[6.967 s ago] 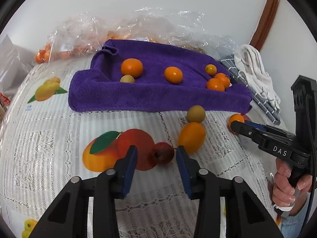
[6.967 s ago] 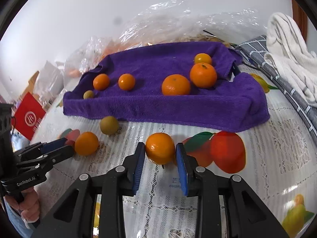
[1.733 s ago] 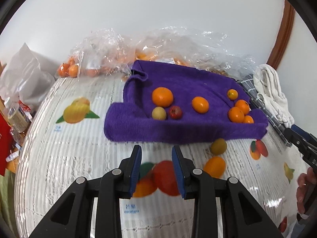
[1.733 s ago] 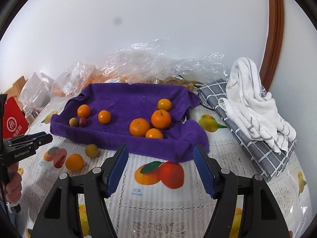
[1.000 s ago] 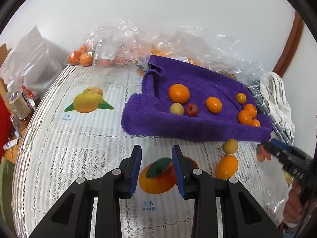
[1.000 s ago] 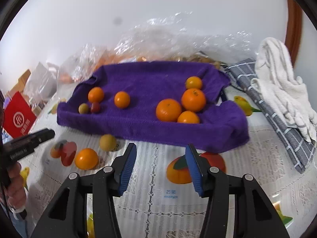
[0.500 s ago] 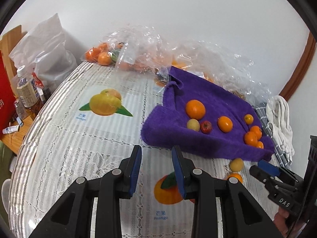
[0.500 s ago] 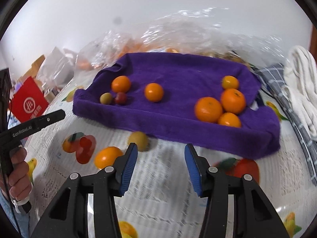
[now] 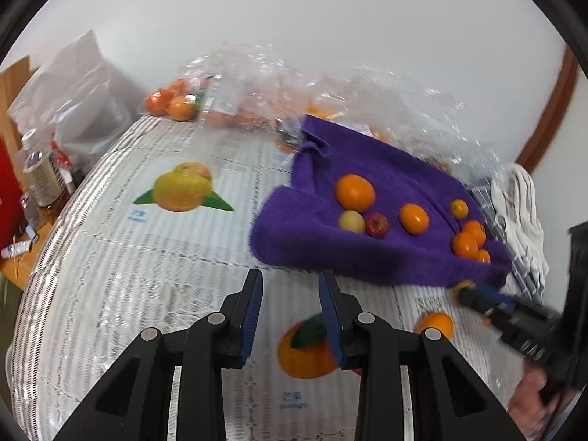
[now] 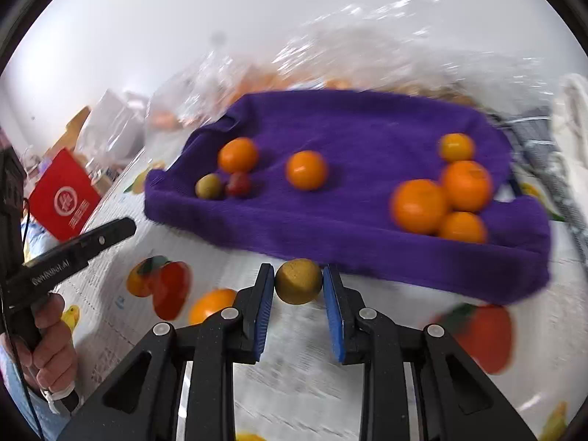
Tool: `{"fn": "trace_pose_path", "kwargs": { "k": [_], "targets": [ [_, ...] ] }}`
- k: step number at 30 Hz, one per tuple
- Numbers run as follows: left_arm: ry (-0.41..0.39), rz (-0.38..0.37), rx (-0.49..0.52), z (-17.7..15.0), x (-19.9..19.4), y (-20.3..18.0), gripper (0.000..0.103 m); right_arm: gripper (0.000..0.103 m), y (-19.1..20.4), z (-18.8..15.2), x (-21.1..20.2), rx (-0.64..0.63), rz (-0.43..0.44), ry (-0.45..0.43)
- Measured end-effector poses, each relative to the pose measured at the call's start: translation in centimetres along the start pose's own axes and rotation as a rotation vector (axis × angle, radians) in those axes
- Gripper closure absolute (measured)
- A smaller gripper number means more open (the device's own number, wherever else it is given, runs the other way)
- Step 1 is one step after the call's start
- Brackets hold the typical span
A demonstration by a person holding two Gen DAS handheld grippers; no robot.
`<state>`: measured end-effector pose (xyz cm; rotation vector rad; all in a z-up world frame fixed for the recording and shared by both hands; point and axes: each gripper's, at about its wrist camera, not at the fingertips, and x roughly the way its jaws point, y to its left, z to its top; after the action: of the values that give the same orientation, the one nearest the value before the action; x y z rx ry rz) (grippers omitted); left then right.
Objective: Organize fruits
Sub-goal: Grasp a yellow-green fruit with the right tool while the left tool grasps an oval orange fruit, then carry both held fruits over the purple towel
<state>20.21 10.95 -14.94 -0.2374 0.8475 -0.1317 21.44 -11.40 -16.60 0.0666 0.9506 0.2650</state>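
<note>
Right wrist view: the right hand-held gripper (image 10: pixel 298 284) straddled a yellow-green fruit (image 10: pixel 298 281) on the worktop (image 10: pixel 294 367), just in front of the purple towel (image 10: pixel 367 228); its blue pads (image 10: pixel 264 305) sat at the fruit's sides, but motion blur left it unclear whether they pressed it, so its grip could not be told. An orange fruit (image 10: pixel 211 305) lay on the worktop just left of that gripper. On the towel, a small green fruit (image 10: pixel 208 186) touched a small red fruit (image 10: pixel 238 183), with an orange (image 10: pixel 237 154) just behind them and another orange (image 10: pixel 306 169) near the middle. Four more oranges (image 10: pixel 441 198) clustered at the towel's right end. The left hand-held gripper (image 10: pixel 110 233) reached in from the left edge, gripped by a hand (image 10: pixel 51 345); in the left wrist view its fingers stood released (image 9: pixel 290 308), parted over the lace cloth with nothing between them, short of the towel's (image 9: pixel 316 235) front edge. That view also showed the right gripper (image 9: pixel 465 294) low at the right, beside the orange fruit (image 9: pixel 435 325), the yellow-green fruit barely visible at its tip. Clear plastic bags (image 9: pixel 257 88) holding more oranges were heaped behind the towel, and bottles (image 9: pixel 36 176) stood at the far left.
</note>
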Motion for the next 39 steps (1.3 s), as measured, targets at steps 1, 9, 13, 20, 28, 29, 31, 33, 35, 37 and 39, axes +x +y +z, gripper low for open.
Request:
{"fn": "trace_pose_path", "kwargs": {
  "k": [1,9,13,20,28,29,31,33,35,37,39],
  "targets": [
    [0.005,-0.009,0.026,-0.2,0.1,-0.6,0.073,0.076,-0.9,-0.3,-0.9,0.004,-0.024,-0.015],
    [0.031,-0.153,0.218,-2.1,-0.5,-6.2,0.073,0.076,-8.8,-2.6,-4.1,0.133,-0.081,-0.064],
    [0.084,-0.204,0.288,-3.0,-0.2,-9.3,0.067,0.076,-10.0,-3.1,-4.3,0.171,-0.058,-0.098],
    [0.132,-0.082,0.348,-3.6,2.1,-12.2,0.066,0.076,-10.1,-3.2,-5.3,0.163,-0.058,-0.125],
    [0.134,-0.128,0.272,-3.7,2.5,-10.9,0.07,0.076,-10.5,-3.6,-4.9,0.168,-0.058,-0.119],
    [0.132,-0.13,0.267,-3.7,2.6,-10.8,0.07,0.075,-10.5,-3.6,-4.9,0.172,-0.057,-0.118],
    [0.124,-0.143,0.257,-3.6,2.4,-10.6,0.07,0.075,-10.5,-3.6,-4.7,0.169,-0.064,-0.116],
    [0.101,-0.147,0.245,-3.5,2.1,-10.5,0.07,0.075,-10.3,-3.7,-4.5,0.157,-0.07,-0.112],
    [0.068,-0.148,0.237,-3.3,1.6,-10.4,0.07,0.076,-10.0,-3.7,-4.4,0.14,-0.076,-0.111],
    [0.024,-0.146,0.228,-3.1,0.9,-10.2,0.07,0.076,-9.5,-3.8,-4.3,0.115,-0.086,-0.115],
    [0.0,-0.151,0.214,-2.8,0.4,-9.8,0.07,0.076,-9.2,-3.8,-4.3,0.096,-0.09,-0.122]
  ]
}}
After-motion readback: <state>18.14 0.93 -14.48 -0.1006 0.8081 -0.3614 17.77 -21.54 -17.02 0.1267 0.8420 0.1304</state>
